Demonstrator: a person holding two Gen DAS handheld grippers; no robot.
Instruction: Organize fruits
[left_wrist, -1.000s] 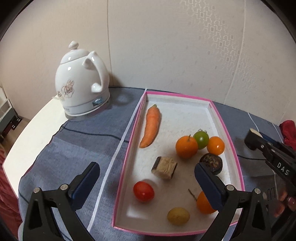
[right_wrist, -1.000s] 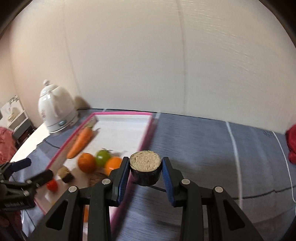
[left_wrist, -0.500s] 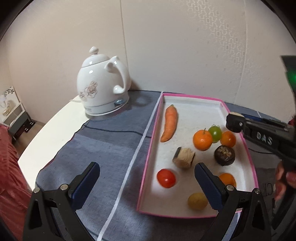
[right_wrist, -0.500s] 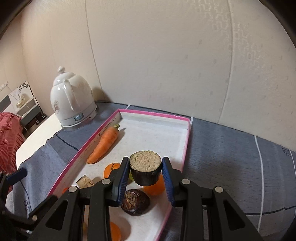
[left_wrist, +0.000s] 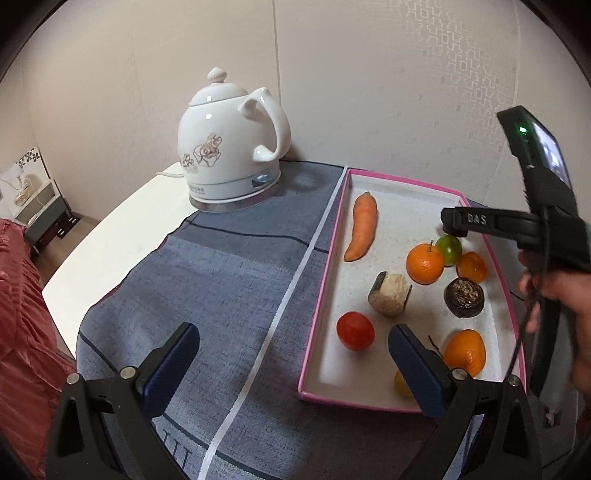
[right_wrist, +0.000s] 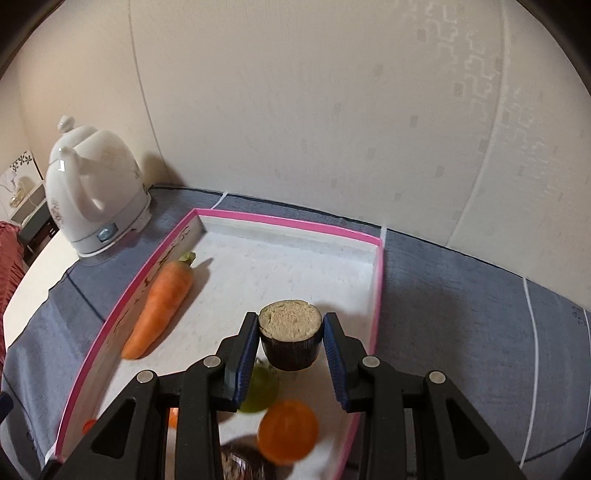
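Fruits sit gathered in the pink-rimmed tray (right_wrist: 376, 295) beside the kettle (left_wrist: 229, 147), right gripper (right_wrist: 290, 341) clamped on a dark cut piece (right_wrist: 290, 339) above it, probably to drop in; left gripper (left_wrist: 295, 354) gapes empty nearby.

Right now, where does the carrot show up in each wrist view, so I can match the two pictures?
Left wrist view: the carrot lies right of centre, in the far left part of the pink-rimmed tray, leaf end away from the camera.
Right wrist view: the carrot lies left of centre, along the tray's left wall.
Shared landmark: the white kettle, beyond the tray's far left corner in both.
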